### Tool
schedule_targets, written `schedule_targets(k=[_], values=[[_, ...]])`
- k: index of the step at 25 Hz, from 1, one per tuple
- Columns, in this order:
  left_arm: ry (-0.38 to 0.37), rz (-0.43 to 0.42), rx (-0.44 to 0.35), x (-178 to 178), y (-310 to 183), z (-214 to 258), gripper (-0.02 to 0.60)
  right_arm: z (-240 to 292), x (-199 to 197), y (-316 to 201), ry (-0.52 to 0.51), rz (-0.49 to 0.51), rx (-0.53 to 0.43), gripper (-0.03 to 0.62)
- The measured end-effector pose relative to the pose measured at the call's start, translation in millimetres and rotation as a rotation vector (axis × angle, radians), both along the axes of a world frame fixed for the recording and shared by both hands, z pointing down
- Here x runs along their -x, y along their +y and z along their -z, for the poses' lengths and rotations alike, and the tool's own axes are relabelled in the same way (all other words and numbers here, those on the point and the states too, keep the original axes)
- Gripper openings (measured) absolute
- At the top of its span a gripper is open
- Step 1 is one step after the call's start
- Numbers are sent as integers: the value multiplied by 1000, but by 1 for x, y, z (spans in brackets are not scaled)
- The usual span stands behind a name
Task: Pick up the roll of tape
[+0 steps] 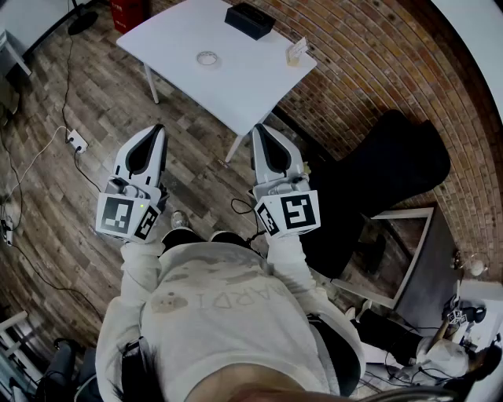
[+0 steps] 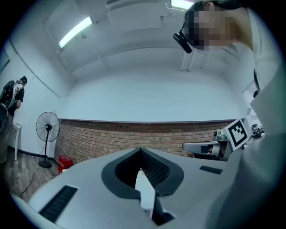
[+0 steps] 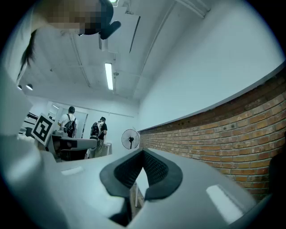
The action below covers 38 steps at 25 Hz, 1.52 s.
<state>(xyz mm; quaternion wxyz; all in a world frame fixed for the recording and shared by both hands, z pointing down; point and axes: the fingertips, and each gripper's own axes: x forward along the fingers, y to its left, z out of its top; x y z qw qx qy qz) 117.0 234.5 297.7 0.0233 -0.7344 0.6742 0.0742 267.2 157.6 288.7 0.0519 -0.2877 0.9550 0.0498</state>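
Observation:
The roll of tape (image 1: 208, 58) is a small pale ring lying flat on the white table (image 1: 236, 78) at the top of the head view. Both grippers are held in front of the person over the wooden floor, well short of the table. My left gripper (image 1: 156, 130) points toward the table's near edge, jaws together with nothing between them (image 2: 140, 150). My right gripper (image 1: 260, 129) is beside it, close to a table leg, also shut and empty (image 3: 143, 152). The tape does not show in either gripper view.
A black box (image 1: 249, 20) and a small card holder (image 1: 297, 51) share the table. A power strip with cables (image 1: 76, 141) lies on the floor at the left. A black cushion (image 1: 393, 169) and a framed panel (image 1: 401, 251) sit right, by the brick wall. Two people (image 3: 71, 123) and a fan (image 3: 129, 138) stand far off.

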Motion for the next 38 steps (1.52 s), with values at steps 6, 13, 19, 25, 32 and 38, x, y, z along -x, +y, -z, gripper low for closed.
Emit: schedule_targets(k=[6,13,19,25,32,38], values=[[4,-7,-1,15,0,1,5,0,15,1,0,-6,2,11],[6,-17,1,36,-9,0,5,0,34,-9,-21,-25,11,11],[-4,-37,3,63,-21,3,5,-2,60,-20,-36,-39,33,11],[-12,-59,8,91,-31,-2,5,-7,85,-28,-41,-69,40,10],[-10,-89,7,123,-39,-6,6,-11,119,-35,-48,-92,50,11],[4,-105,7,149,-49,-12,5,-20,139,-40,-41,-109,67,11]])
